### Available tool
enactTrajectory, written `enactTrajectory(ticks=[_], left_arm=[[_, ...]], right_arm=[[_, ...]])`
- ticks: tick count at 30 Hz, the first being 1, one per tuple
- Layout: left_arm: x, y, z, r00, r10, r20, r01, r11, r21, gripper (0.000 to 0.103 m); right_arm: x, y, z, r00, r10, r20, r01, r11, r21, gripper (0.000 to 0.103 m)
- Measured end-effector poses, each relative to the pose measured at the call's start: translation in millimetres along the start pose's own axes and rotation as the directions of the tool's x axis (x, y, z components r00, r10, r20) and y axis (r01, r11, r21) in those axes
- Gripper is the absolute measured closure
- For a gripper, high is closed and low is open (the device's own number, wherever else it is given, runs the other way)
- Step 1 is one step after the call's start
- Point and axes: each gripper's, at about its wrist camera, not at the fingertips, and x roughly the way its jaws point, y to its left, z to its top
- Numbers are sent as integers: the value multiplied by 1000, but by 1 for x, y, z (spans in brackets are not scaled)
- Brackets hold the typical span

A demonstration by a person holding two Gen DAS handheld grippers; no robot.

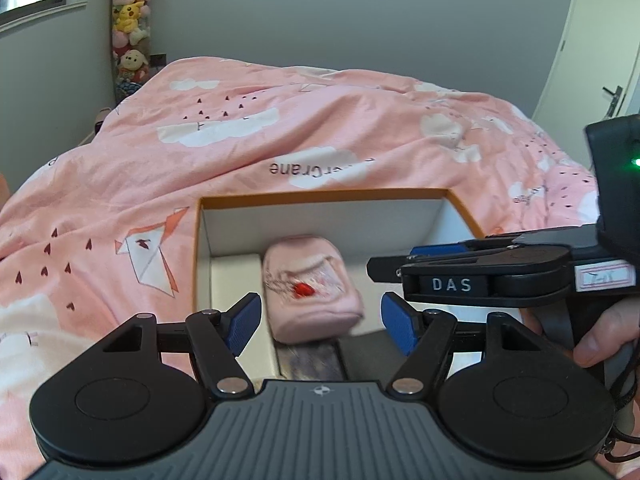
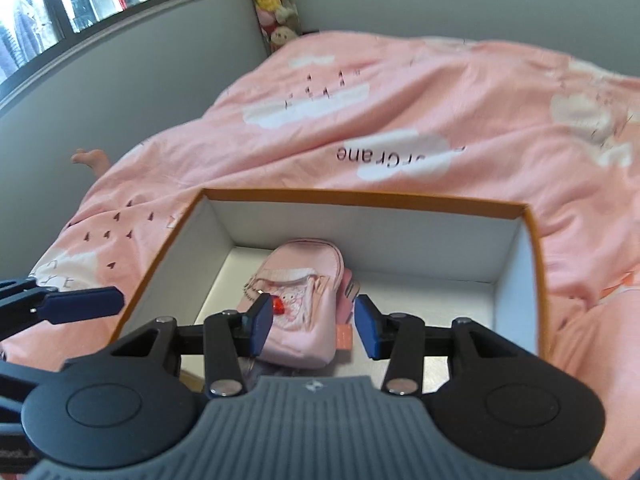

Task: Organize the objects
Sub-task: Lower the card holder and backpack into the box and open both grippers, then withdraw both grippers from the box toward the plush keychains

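- Surface is a bed w/ a pink duvet (image 1: 320,120), white cloud + paper crane print, rumpled, running on well past both your sets of fingers.
- Room: grey walls, a window (image 2: 80,4) up-left of your right fingers, a tall column of plush toys (image 1: 130,28) in the far corner, a white door (image 1: 600,40) off to the right of your left fingers.
- Open box (image 2: 532,240), orange rim, white inside, sits on the duvet right under both tools.
- Pink pouch (image 2: 300,300) w/ a red charm lies on the box floor, straight ahead of and between your right gripper (image 2: 314,326) fingers, not touching the pads afaict.
- Right gripper is spread wide, holding nothing.
- Left gripper (image 1: 320,324) is also spread wide, nothing in it; the pouch (image 1: 312,292) sits just past its fingertips, blurry there.
- Left cam only: the door, your hand (image 1: 608,332) on the right tool's handle, its "DAS" label.
- Right cam only: the window, the box's whole far wall, and the pouch's zip + bead chain sharp.
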Motion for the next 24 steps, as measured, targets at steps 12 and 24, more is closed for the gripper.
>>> enactTrajectory(ticks=[12,24], left_arm=[[-26,-19,-45,991,-111,-70,114,993,35,23],[-21,-18,-100,970,-97,-222,107,994,35,23]], right_arm=[[-78,15,-61,990,-80,114,83,996,-21,58],[-108,7,-139,988,-149,43,144,983,112,58]])
